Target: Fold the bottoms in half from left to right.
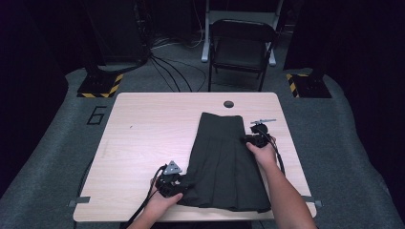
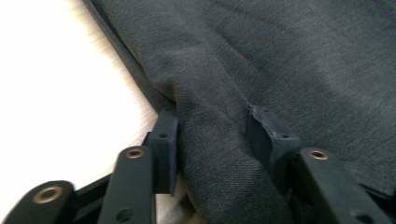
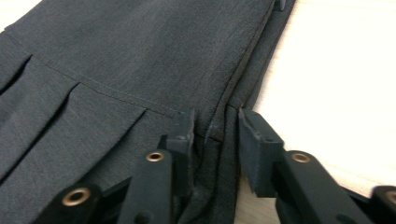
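A dark grey pleated skirt (image 1: 224, 162) lies flat on the wooden table (image 1: 153, 133), waistband at the far end and hem near the front edge. My left gripper (image 1: 174, 187) is at the skirt's lower left edge. In the left gripper view a raised ridge of skirt (image 2: 280, 56) fabric fills the space between the jaws, and the left gripper (image 2: 212, 135) is shut on it. My right gripper (image 1: 250, 140) is at the skirt's right edge, level with the seam above the pleats. There the right gripper (image 3: 215, 135) pinches the creased side edge of the skirt (image 3: 140, 56).
Bare tabletop (image 3: 336, 70) lies to the right of the skirt, and a wider bare stretch to its left. A cable hole (image 1: 228, 104) sits near the table's far edge. A folding chair (image 1: 241, 47) stands behind the table, with floor cables and striped stand bases (image 1: 100, 86) nearby.
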`<state>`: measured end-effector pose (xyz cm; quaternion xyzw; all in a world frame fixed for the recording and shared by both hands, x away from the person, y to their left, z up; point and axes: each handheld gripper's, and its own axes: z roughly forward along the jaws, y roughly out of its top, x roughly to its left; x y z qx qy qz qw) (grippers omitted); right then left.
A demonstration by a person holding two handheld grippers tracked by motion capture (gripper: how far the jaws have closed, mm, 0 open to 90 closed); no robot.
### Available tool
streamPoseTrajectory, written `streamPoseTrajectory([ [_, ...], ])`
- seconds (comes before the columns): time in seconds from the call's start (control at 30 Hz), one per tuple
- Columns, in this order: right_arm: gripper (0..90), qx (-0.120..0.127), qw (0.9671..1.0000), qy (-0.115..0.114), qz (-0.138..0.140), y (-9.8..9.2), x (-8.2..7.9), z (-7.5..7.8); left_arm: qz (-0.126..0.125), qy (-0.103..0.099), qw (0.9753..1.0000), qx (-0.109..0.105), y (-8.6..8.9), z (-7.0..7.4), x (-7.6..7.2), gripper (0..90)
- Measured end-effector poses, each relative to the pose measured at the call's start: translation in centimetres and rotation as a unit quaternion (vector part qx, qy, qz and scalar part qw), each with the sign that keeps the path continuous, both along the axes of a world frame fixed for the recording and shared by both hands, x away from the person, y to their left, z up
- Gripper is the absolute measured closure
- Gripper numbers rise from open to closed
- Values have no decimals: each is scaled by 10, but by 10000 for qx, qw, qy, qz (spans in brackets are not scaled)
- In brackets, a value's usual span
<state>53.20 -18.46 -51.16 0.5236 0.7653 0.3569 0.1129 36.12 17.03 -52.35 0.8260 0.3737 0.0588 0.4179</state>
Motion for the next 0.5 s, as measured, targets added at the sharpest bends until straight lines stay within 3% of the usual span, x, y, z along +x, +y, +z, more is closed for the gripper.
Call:
streamPoseTrajectory([
  [0.17,750,-203,9997,-97,62,6,-2,2,49,-21,10000,27,-4,1,-3,688],
  [0.3,779,-299,9995,-77,-33,12,-4,6,-17,-56,9998,165,-7,7,-4,738],
  [0.43,786,-348,9992,-173,-26,16,-6,11,23,-149,9998,144,-1,15,-5,751],
  [0.5,789,-307,9987,-382,162,19,-7,21,73,-293,9995,106,10,27,-9,752],
])
